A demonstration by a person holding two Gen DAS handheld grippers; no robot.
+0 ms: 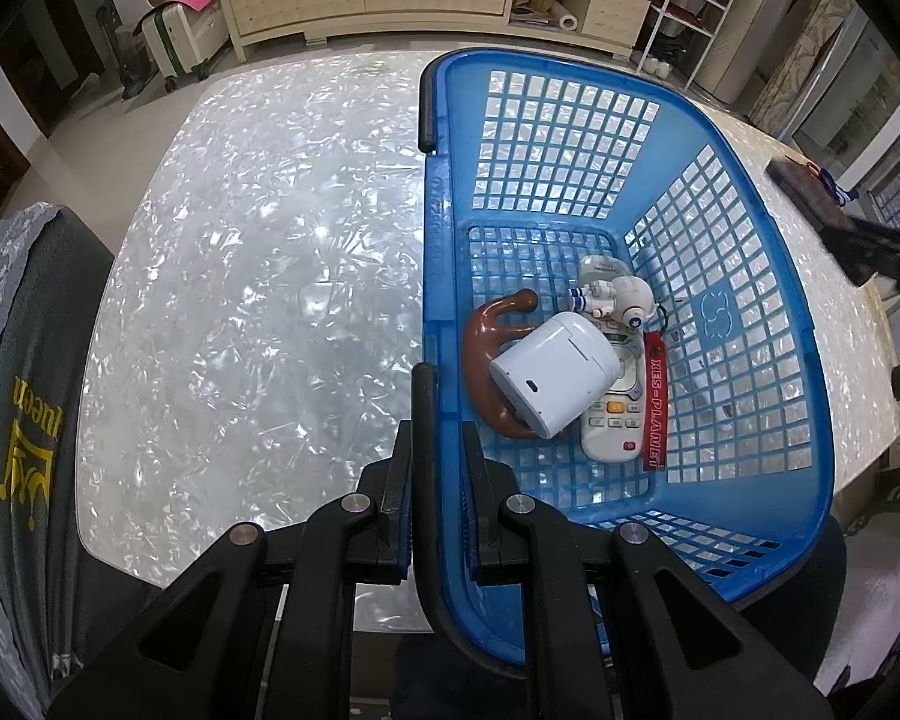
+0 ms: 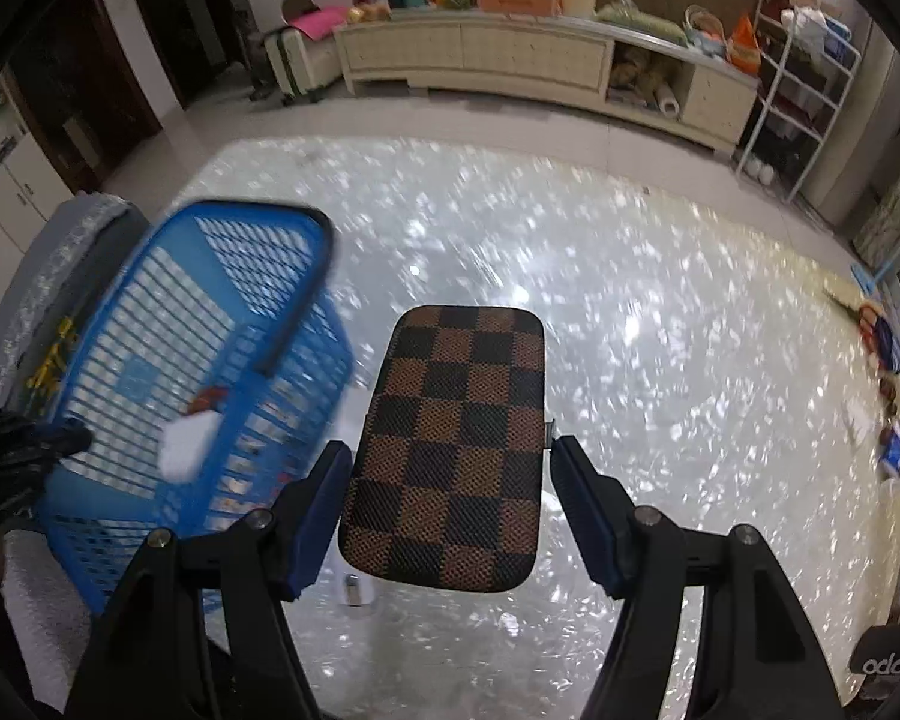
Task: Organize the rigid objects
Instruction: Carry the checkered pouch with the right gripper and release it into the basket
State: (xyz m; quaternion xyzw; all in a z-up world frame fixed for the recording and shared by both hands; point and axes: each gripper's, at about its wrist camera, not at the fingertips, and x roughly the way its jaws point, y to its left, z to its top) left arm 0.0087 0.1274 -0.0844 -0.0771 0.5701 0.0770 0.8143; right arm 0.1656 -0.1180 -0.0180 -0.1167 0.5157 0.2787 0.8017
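We hold the checkered case [image 2: 450,450] across its width in the right gripper [image 2: 447,480], above the glossy pearl table [image 2: 660,360]; it looks stiff and light, perhaps with a grippy woven skin. Our left gripper [image 1: 437,450] pinches the blue basket [image 1: 768,312] by its black handle [image 1: 424,420]. A cabinet [image 2: 480,54] stands behind.

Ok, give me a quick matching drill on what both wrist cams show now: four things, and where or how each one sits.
Things:
1. checkered case
2. black basket handle
3. white box
4. red strap

States:
A. clamped in the shut left gripper
B. between the right gripper fingers
C. lying in the blue basket beside the remote
D. resting on the brown hook and the remote

Pairs: 1-B, 2-A, 3-D, 4-C
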